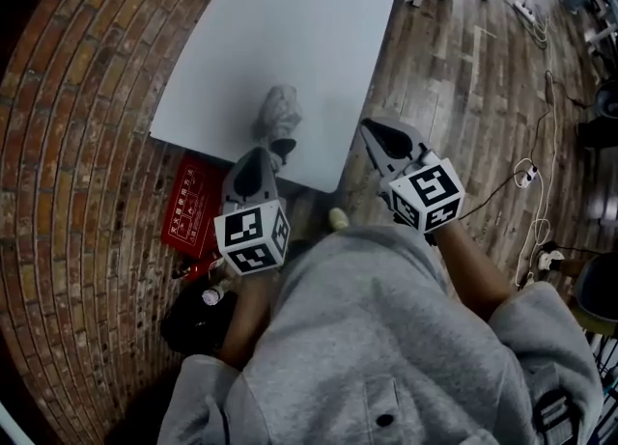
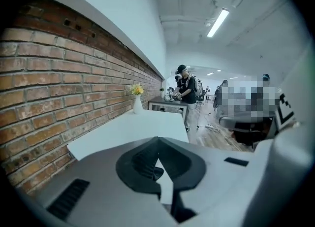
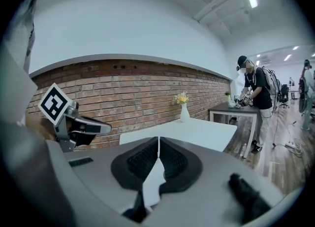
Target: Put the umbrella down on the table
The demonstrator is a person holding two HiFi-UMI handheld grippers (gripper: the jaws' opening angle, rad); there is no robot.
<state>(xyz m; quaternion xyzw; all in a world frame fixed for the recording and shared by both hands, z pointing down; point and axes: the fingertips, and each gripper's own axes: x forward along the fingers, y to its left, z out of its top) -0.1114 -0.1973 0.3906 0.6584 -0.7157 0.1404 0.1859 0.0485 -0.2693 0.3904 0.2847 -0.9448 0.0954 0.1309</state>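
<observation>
Long brick wall (image 3: 123, 93) and wooden floor (image 1: 463, 76) around a broad white desk (image 1: 319, 28). Grey sweatshirt (image 1: 367, 337) low in the head view, both arms stretched toward the desk's near edge. Left gripper (image 2: 158, 141) clenched tight, jaw tips pressed together, nothing pinched between them, raised by the desk's near edge. Right gripper (image 3: 158, 140) likewise closed on nothing, hovering beside the desk's near corner, well apart from the umbrella (image 1: 279, 113). Umbrella folded, grey, lying flat on the desk close to that near edge, dark end toward the person, just ahead of the left gripper in the head view, free of both grippers. Flat red box (image 1: 193, 204) down on the floor beside the desk. Small white vase (image 2: 137, 105) with yellow flowers at the desk's far end.
</observation>
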